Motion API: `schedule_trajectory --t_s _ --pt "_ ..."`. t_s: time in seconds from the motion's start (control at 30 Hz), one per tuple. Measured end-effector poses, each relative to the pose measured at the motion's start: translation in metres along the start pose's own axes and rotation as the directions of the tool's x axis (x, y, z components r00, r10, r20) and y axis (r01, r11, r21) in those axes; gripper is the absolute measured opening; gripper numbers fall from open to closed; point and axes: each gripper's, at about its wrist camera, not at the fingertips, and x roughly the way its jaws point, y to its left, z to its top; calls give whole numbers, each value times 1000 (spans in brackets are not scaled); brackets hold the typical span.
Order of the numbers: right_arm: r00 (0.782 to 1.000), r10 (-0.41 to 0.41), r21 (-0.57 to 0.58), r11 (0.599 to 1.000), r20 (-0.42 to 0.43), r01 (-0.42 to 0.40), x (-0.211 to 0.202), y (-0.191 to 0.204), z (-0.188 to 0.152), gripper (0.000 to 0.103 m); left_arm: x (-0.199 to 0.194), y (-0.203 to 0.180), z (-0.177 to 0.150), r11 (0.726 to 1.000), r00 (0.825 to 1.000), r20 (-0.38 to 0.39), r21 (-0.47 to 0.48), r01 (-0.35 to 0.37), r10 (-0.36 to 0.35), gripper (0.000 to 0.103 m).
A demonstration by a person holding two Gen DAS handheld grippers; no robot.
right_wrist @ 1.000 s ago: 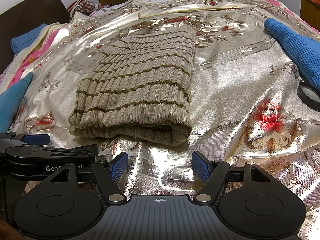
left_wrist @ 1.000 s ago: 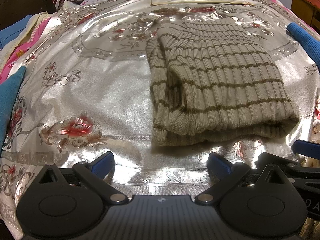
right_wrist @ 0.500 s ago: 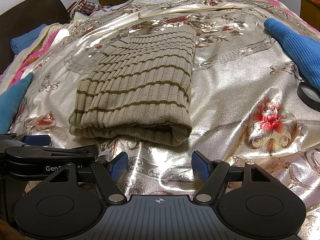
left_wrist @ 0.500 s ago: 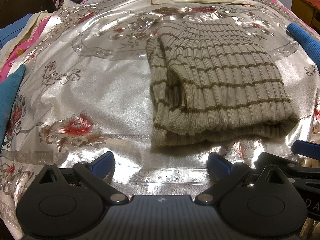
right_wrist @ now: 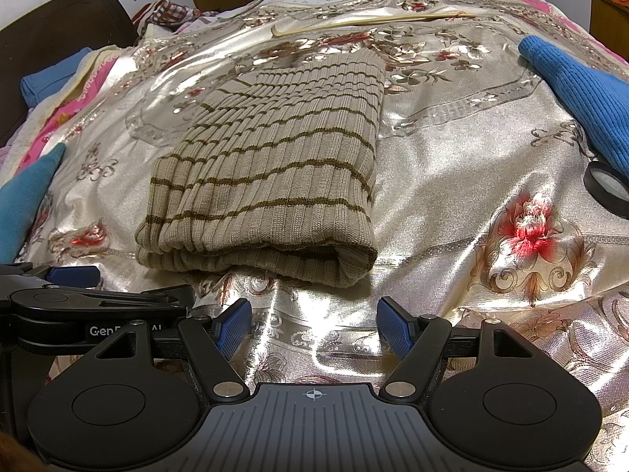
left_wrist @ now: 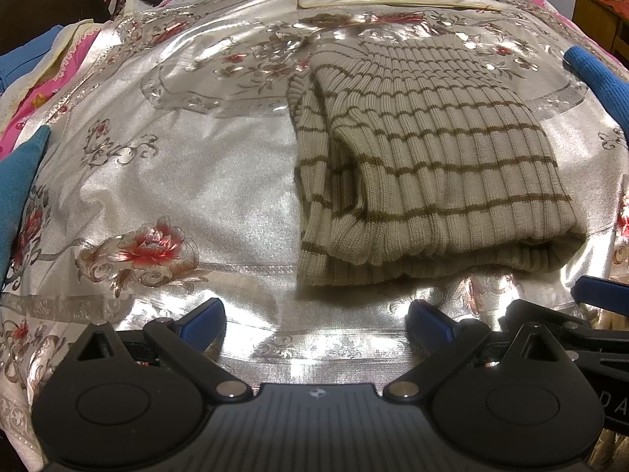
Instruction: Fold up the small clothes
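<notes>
A beige ribbed sweater with thin brown stripes [left_wrist: 424, 173] lies folded into a rectangle on the shiny floral bedspread [left_wrist: 188, 181]; it also shows in the right wrist view [right_wrist: 275, 181]. My left gripper [left_wrist: 316, 320] is open and empty, just in front of the sweater's near edge. My right gripper [right_wrist: 314, 322] is open and empty, in front of the sweater's near right corner. Each gripper's arm shows at the edge of the other view.
A blue knit garment [right_wrist: 582, 90] lies at the right, with a black ring-shaped object [right_wrist: 607, 188] beside it. A teal cloth [left_wrist: 17, 192] lies at the left edge. Pink bedding and a dark headboard [right_wrist: 51, 35] are at the far left.
</notes>
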Motion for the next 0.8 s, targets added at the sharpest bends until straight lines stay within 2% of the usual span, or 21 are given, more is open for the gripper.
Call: schedule_trajectory --t_s 0.8 --pt "1000 0 0 1000 0 0 0 0 0 72 0 0 0 1000 1000 -4 -5 3 -3 103"
